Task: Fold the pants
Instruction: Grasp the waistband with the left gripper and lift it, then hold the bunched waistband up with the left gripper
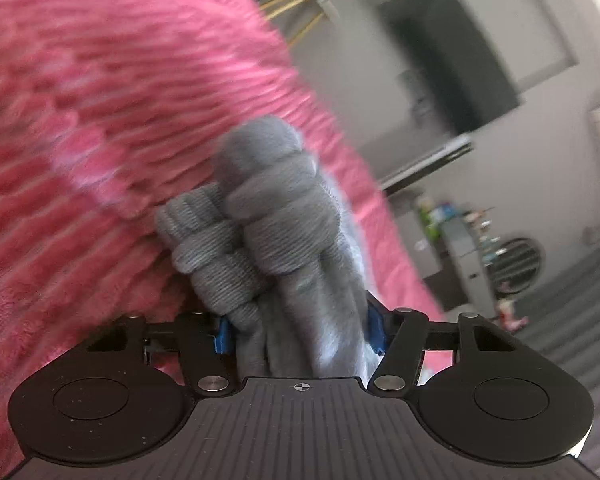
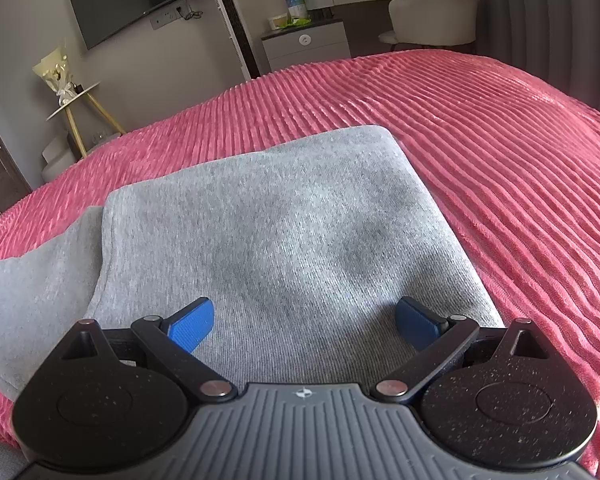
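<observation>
Surrounding pants [image 2: 284, 240] — pink bedspread [image 2: 500, 168]

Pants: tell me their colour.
The pants are plain heather grey, clearest in the right wrist view, lying on the pink ribbed bedspread.

A bed carries everything — it is covered by a pink ribbed blanket [image 2: 480, 152] whose ridges run in long parallel lines across the right wrist view. On the blanket lie grey pants [image 2: 284, 232], folded into a flat, roughly square stack at the centre of that view, top edge toward 12 o'clock. A lower grey layer sticks out from under the stack toward 9 o'clock, also resting on the blanket. From 1 to 5 o'clock of the stack the blanket lies bare. In the blurred left wrist view the blanket [image 1: 100, 120] fills the 9 to 12 o'clock part — a bunched grey part of the pants [image 1: 260, 220] shows against it at centre.
</observation>
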`<state>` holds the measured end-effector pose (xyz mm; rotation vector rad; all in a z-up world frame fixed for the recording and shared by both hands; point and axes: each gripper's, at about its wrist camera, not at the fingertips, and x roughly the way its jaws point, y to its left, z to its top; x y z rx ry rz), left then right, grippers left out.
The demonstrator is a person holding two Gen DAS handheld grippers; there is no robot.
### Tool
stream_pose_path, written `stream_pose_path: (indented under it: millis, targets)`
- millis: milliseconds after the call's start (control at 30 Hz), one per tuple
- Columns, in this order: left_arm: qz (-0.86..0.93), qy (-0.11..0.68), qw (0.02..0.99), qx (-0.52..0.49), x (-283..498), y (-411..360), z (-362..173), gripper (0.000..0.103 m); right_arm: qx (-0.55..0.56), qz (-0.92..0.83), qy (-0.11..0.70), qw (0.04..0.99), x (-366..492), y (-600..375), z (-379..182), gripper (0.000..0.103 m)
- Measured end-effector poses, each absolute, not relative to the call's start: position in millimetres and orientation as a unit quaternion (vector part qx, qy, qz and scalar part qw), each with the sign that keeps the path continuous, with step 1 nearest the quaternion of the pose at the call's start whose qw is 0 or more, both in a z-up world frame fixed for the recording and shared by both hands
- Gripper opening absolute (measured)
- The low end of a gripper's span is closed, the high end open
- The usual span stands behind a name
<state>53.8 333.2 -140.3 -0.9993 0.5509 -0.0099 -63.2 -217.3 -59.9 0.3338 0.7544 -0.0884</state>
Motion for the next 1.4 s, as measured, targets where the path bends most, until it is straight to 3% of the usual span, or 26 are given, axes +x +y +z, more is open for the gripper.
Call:
stream_pose_path:
  millis: [100, 133, 200, 367, 767, 1400]
  targets:
    - [0.003, 0.27, 0.841, -0.469, 63.5, 330.2, -136.2, 0.062, 0.158, -0.046, 0.364, 0.917, -62.2, -216.5, -60.8, 0.098]
    - [0.01, 0.278, 0.843, -0.461, 67.4, 327.7, -133.4, 0.059, 0.154, -0.047, 0.364, 0.917, -62.0, -215.4, -61.2, 0.098]
    - [0.019, 0.289, 0.843, -0.454, 72.0, 325.5, -132.1, 0.04, 0.147, -0.049, 0.364, 0.918, -61.4, -213.2, -62.0, 0.098]
    - [0.022, 0.288, 0.852, -0.438, 65.7, 321.3, -119.4, 0.026, 0.15, -0.05, 0.362, 0.919, -61.6, -214.5, -61.3, 0.098]
    - [0.009, 0.252, 0.88, -0.402, 48.0, 291.5, -57.0, 0.024, 0.258, -0.034, 0.327, 0.909, -78.9, -242.6, -52.3, 0.097]
    - [0.011, 0.255, 0.876, -0.408, 32.6, 269.0, -28.4, 0.024, 0.199, -0.035, 0.351, 0.914, -76.3, -230.0, -51.0, 0.097]
